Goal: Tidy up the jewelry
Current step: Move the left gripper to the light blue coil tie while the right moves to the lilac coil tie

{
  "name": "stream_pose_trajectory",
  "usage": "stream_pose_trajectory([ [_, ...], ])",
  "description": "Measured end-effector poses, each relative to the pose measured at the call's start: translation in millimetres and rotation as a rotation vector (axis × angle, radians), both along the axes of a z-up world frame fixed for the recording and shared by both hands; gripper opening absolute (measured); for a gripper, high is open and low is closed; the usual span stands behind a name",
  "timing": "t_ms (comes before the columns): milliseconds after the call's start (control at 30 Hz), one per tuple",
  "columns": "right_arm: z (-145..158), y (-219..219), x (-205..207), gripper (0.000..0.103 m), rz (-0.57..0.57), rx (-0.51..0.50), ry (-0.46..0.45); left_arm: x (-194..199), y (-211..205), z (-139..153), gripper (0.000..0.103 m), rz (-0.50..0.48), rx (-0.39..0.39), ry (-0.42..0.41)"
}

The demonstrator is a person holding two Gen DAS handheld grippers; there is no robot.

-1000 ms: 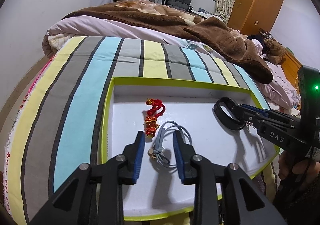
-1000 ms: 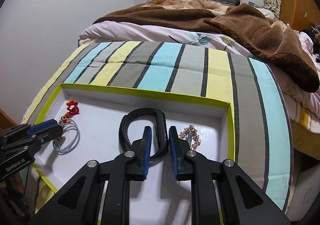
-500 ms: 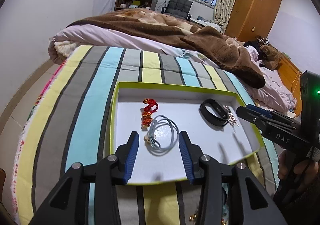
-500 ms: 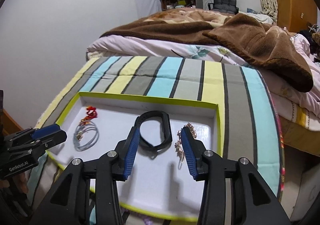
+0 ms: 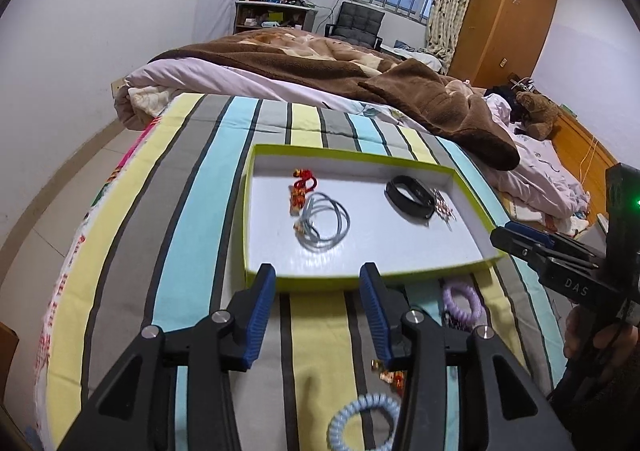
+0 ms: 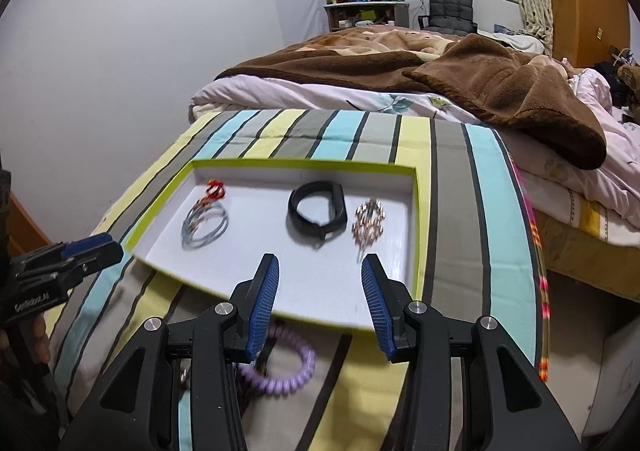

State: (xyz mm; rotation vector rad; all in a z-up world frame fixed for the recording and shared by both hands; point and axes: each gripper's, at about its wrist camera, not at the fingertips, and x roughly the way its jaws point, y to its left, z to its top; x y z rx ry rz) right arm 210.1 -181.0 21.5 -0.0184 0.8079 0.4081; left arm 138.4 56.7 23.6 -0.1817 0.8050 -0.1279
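Tray (image 5: pixel 362 278): black band (image 5: pixel 410 197) at 2 o'clock, grey cord loops (image 5: pixel 325 226) centre | left gripper (image 5: pixel 318 305): jaws just widened, apart, empty | right gripper (image 6: pixel 320 301): jaws apart, empty

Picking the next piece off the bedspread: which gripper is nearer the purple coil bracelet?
Right. The right gripper hangs almost directly over the purple coil bracelet, jaws open and empty. The left gripper sits off to the bracelet's left, also open and empty.

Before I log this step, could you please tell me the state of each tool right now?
Left tool: open, holding nothing; its jaws have just been opening.
Right tool: open, holding nothing; its jaws have just opened.
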Motion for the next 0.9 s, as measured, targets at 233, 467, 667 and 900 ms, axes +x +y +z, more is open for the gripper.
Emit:
stream_pose_trajectory([
  [233,-15,-10,-17,0.044,0.01,-0.005,0.036,-30,0,-6,0.053,-0.009,0.001,-0.032],
  [467,-36,-10,-22,0.044,0.033,-0.012,0.1,-47,0,-15,0.053,-0.046,-0.041,0.003],
  [667,-46,1,-23,0.044,0.062,-0.054,0.125,-56,-5,-23,0.053,-0.068,-0.067,0.047],
  [900,-51,9,-23,0.044,0.067,-0.086,0.128,-68,-10,-36,0.053,-0.105,-0.028,0.082],
])
